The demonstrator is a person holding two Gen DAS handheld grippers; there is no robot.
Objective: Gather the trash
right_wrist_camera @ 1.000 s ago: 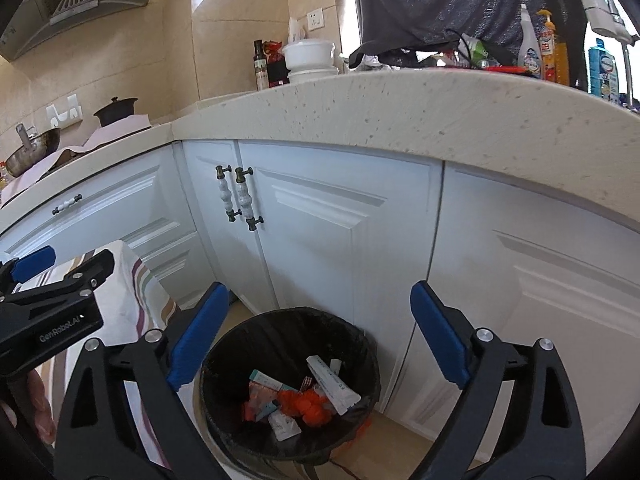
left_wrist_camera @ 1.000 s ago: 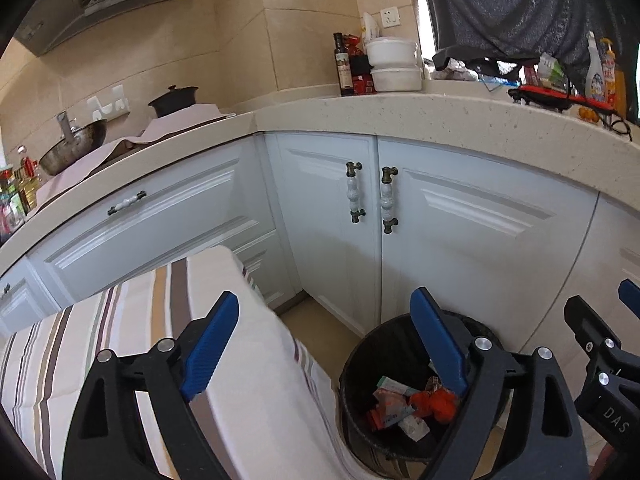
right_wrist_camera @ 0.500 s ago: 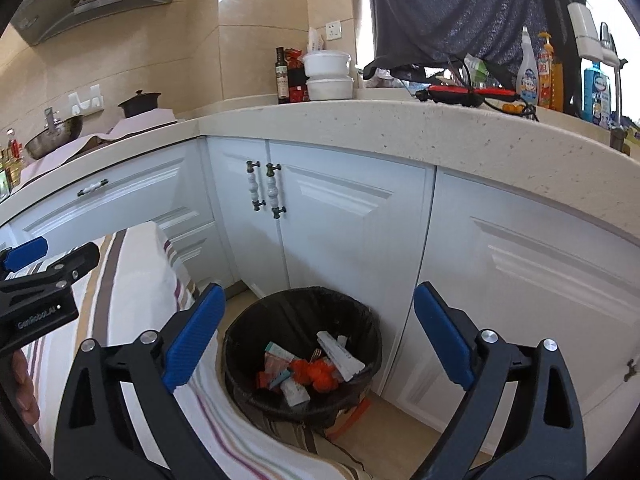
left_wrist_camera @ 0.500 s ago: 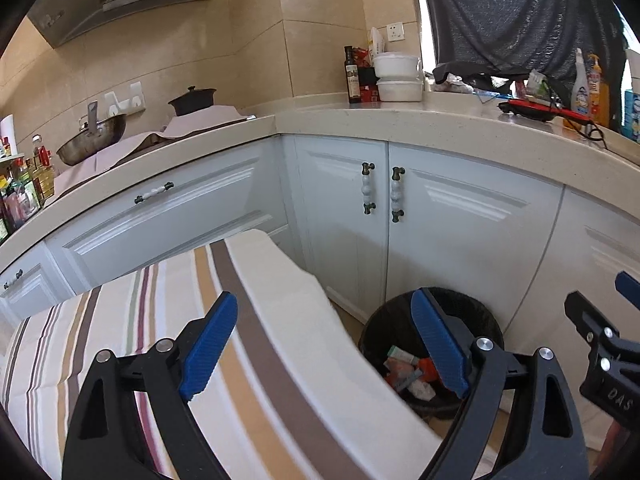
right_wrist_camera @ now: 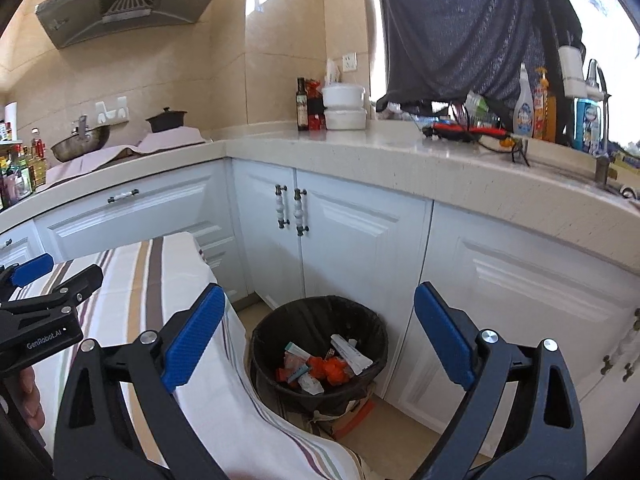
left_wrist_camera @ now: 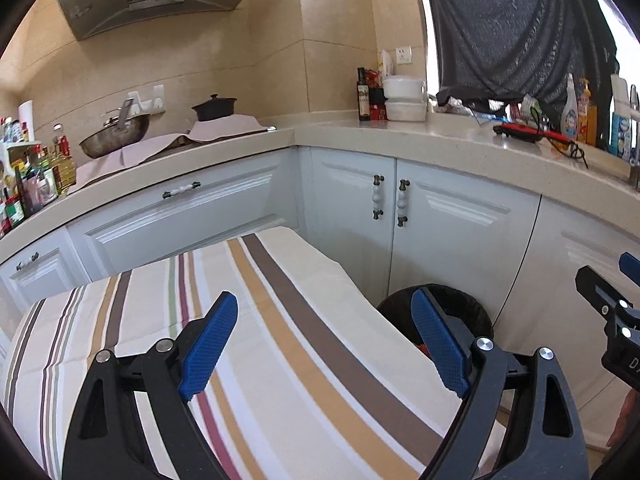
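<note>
A black-lined trash bin [right_wrist_camera: 320, 312] stands on the floor against the white cabinets, holding orange and white wrappers [right_wrist_camera: 328, 362]. My right gripper [right_wrist_camera: 316, 340] hovers above and in front of it, open, nothing between its blue pads. In the left wrist view the bin [left_wrist_camera: 472, 312] is half hidden behind the striped tablecloth [left_wrist_camera: 280, 340]. My left gripper [left_wrist_camera: 324, 344] is open and empty over that cloth. Each gripper shows at the edge of the other's view: the right gripper [left_wrist_camera: 616, 304] and the left gripper [right_wrist_camera: 40, 280].
White cabinet doors [right_wrist_camera: 360, 240] sit under a beige countertop [right_wrist_camera: 440, 160] carrying bottles, stacked white containers [right_wrist_camera: 344, 108] and a red-and-black tool. A wok [left_wrist_camera: 116, 136] and black pot rest at the left. The cloth-covered table's corner [right_wrist_camera: 192, 240] is beside the bin.
Both grippers have pulled back and risen from the bin; it looks smaller and farther, and more striped cloth fills the left wrist view. Both stay open.
</note>
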